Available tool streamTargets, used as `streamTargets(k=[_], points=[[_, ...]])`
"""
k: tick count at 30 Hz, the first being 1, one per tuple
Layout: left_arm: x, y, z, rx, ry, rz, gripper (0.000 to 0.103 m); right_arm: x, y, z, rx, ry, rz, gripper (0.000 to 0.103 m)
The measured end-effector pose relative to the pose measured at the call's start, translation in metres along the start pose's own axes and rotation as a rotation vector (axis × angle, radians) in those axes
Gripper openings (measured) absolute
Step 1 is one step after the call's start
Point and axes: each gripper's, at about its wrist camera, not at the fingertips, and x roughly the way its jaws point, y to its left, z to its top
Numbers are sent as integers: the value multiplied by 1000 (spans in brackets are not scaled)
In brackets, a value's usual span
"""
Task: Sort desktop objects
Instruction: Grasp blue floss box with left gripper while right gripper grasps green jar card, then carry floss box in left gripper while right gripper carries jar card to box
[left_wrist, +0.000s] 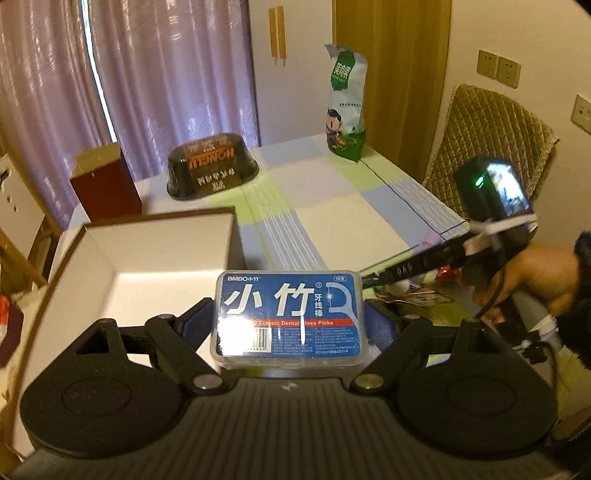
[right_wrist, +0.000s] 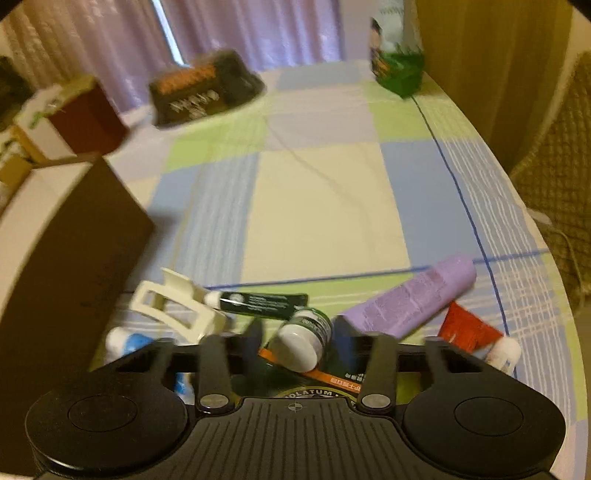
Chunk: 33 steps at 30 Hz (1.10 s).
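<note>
My left gripper (left_wrist: 290, 317) is shut on a clear box of dental floss picks with a blue label (left_wrist: 290, 317). It holds the box above the near right corner of an open white-lined cardboard box (left_wrist: 155, 258). My right gripper (right_wrist: 299, 332) hangs low over a pile of small items at the table's near edge, with its jaws partly apart. A small green jar with a white lid (right_wrist: 304, 339) lies tilted between its fingers, with a gap on the left side. The left wrist view shows a hand (left_wrist: 535, 284) holding the right gripper (left_wrist: 391, 280).
The pile holds a purple tube (right_wrist: 413, 299), a red tube (right_wrist: 469, 330), a dark green tube (right_wrist: 258, 304), a white clip (right_wrist: 173, 306) and a blue-white tube (right_wrist: 125, 341). Farther back stand a black noodle bowl (left_wrist: 212, 166), a red box (left_wrist: 105, 184) and a snack bag (left_wrist: 345, 103). A padded chair (left_wrist: 487, 147) stands right.
</note>
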Motion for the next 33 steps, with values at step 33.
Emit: streamTargets(k=[33], points=[[-33, 164, -65, 54, 106, 58, 83, -97, 212, 5, -200, -174, 619, 31]])
